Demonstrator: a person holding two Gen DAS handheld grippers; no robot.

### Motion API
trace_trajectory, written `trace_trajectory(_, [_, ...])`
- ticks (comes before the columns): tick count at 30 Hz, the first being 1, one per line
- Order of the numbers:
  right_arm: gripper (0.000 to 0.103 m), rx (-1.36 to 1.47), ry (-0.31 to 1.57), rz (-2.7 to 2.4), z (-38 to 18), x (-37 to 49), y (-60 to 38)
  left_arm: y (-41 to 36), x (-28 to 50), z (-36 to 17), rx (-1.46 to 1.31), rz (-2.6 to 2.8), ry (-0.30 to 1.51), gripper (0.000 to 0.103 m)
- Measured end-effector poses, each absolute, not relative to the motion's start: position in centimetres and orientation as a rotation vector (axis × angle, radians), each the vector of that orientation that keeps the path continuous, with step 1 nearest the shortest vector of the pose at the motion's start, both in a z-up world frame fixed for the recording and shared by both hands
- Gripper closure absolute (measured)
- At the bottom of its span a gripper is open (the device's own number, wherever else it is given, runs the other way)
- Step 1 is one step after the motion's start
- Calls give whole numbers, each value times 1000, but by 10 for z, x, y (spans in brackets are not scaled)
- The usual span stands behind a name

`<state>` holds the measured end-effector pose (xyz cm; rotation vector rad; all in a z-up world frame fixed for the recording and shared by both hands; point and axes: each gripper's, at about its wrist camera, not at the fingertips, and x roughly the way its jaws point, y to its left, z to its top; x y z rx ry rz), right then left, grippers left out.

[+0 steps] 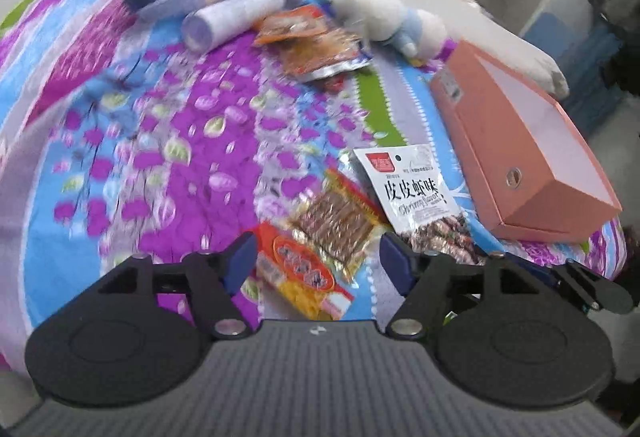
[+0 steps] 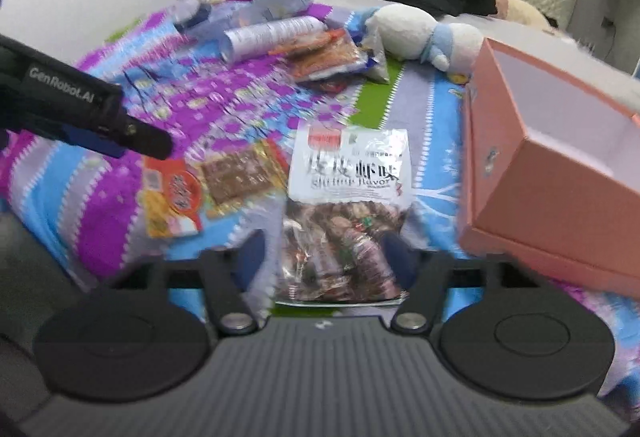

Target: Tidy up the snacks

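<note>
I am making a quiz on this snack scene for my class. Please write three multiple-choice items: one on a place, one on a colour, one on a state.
1. Where does the white shrimp pack lie?
A. inside the box
B. on the bedspread beside the box
C. under the plush toy

2. What colour is the outside of the box?
A. pink
B. green
C. black

3. How is the left hand-held gripper?
A. shut on a pack
B. open, holding nothing
C. shut and empty

Answers:
1 B: the pack rests flat on the bedspread, left of the box in both views.
2 A: its walls are salmon pink; the inside is white.
3 B: its fingers stand apart above the orange pack, not pressing on it.
</note>
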<state>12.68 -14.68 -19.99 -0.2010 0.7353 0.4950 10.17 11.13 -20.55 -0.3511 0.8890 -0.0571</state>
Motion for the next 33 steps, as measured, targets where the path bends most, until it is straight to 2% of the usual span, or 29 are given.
trace_trajectory(5, [31,-70,728,418,-206,145,-162,110,116,-206,-240,-85,878,29])
trace_trajectory(7, [22,-79,720,383,-211,152,-165,111,121,-208,-228,-100,880,29])
trace_trajectory(11, [21,-116,760,393,-227,167,-166,110,132,-212,-215,-145,885,28])
trace_trajectory(21, [23,-158,785,457,-257,189,-163,94,146,-230,-83,-232,955,12])
trace_trajectory(27, [59,-167,787,501,-251,180,-158,85,155,-234,-9,-273,970,10])
trace_trajectory(31, [69,-184,782,465,-244,175,-164,72,164,-239,35,-308,973,10])
trace_trajectory(33, [70,-171,781,448,-241,175,-169,63,167,-243,67,-319,978,10])
